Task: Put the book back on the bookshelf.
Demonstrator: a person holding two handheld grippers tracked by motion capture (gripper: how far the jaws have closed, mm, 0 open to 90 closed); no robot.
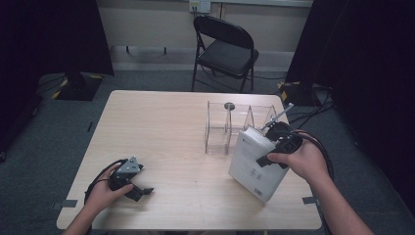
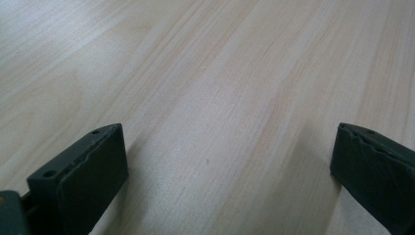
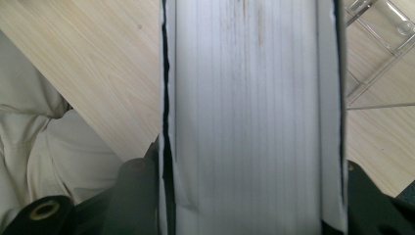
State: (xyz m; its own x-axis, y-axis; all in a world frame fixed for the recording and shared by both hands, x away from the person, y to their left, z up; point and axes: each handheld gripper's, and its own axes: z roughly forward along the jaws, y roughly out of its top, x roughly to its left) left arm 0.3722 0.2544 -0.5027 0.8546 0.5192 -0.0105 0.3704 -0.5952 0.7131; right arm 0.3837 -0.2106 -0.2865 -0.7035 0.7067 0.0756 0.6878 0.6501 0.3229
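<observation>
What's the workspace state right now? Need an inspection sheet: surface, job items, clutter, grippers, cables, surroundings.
Surface: light wood table, bare in front of the left gripper.
Job's things: thick white book tilted at the table's right, near a clear acrylic rack.
Clutter: nothing seen.
Grippers: right gripper clamped across the book's page edge; left gripper open, low over the table, holding nothing.
Cables: black cable loops by the right hand.
Surroundings: black folding chair behind the table, grey carpet, dark curtains.

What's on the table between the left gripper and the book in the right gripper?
Nothing: in the high view, only bare table separates the left gripper from the white book clamped by the right gripper.
</observation>
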